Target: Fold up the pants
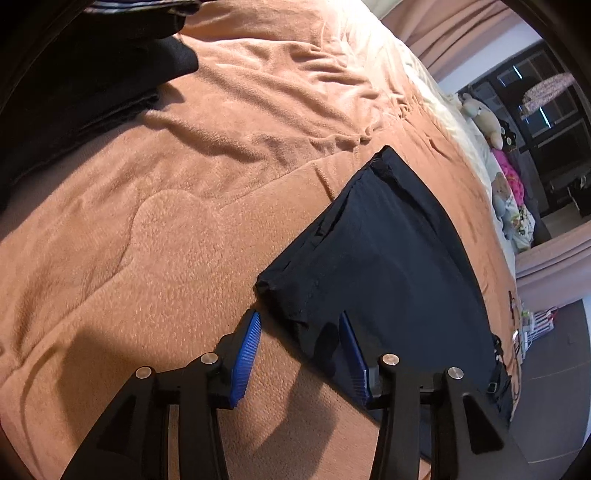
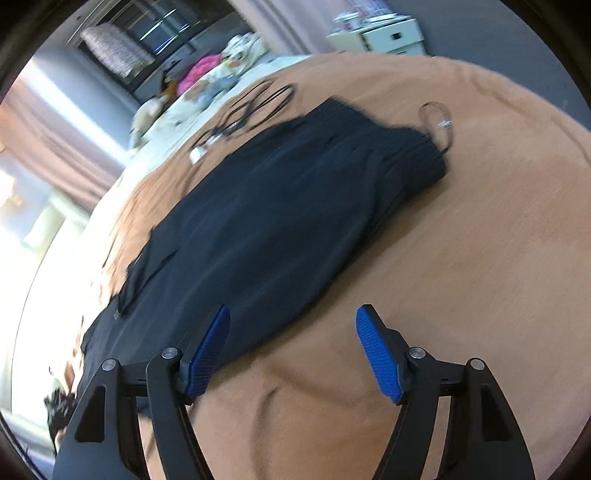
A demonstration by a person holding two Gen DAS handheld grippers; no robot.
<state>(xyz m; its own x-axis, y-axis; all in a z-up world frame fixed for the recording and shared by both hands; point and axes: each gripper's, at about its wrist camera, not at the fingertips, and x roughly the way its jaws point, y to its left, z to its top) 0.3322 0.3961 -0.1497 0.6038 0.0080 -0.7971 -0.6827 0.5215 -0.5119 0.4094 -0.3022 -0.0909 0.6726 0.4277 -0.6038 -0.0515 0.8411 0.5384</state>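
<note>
Dark navy pants [image 1: 388, 240] lie flat and folded lengthwise on an orange-brown blanket [image 1: 166, 221]. In the left wrist view, my left gripper [image 1: 299, 315] hovers at the near hem corner, jaws apart, with the cloth's edge lying between the blue pads [image 1: 245, 350] and nothing pinched. In the blurred right wrist view, the pants [image 2: 277, 206] stretch away to the waistband at the upper right. My right gripper [image 2: 293, 310] stands wide open at their near long edge. Its left finger is over the cloth and its right finger over bare blanket [image 2: 461, 277].
A heap of dark clothes [image 1: 92, 74] sits at the far left of the bed. Black cables [image 2: 258, 103], a white plug [image 2: 197, 153] and a small loop [image 2: 436, 114] lie beyond the pants. Soft toys [image 1: 484, 118] line the bed's far side, and a white cabinet [image 2: 384, 35] stands behind.
</note>
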